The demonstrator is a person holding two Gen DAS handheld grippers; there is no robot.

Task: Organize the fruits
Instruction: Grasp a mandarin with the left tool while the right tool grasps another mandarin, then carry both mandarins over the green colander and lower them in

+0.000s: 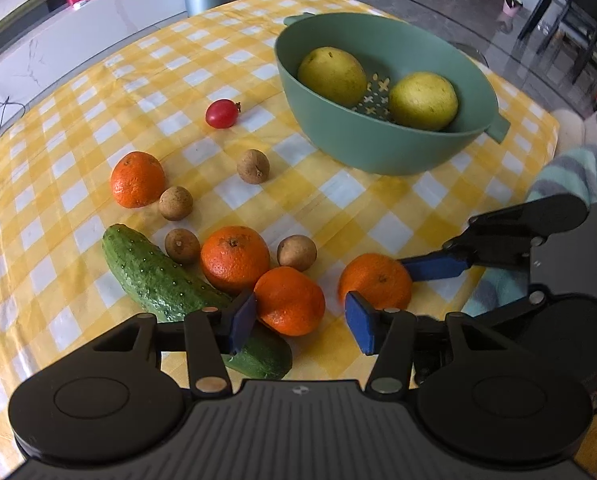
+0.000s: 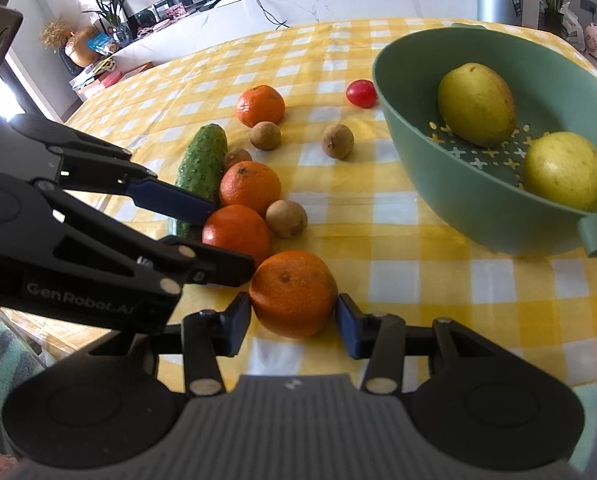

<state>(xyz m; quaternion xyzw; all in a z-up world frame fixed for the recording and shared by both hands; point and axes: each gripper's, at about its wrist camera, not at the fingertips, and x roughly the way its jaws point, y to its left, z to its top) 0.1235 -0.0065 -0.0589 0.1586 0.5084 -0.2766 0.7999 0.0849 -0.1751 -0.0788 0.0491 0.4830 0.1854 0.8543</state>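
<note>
Four oranges [image 1: 137, 179], four longans [image 1: 253, 165], two pears [image 1: 332, 75], one cucumber [image 1: 154, 276], one tomato [image 1: 221, 113], one bowl [image 1: 362, 148].

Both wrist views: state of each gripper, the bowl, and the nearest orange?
left gripper: open, fingers flanking an orange, cucumber beside
right gripper: open, fingers flanking nearest orange, contact unclear
green colander bowl: upright, holding two yellow fruits
nearest orange: resting on tablecloth
</note>
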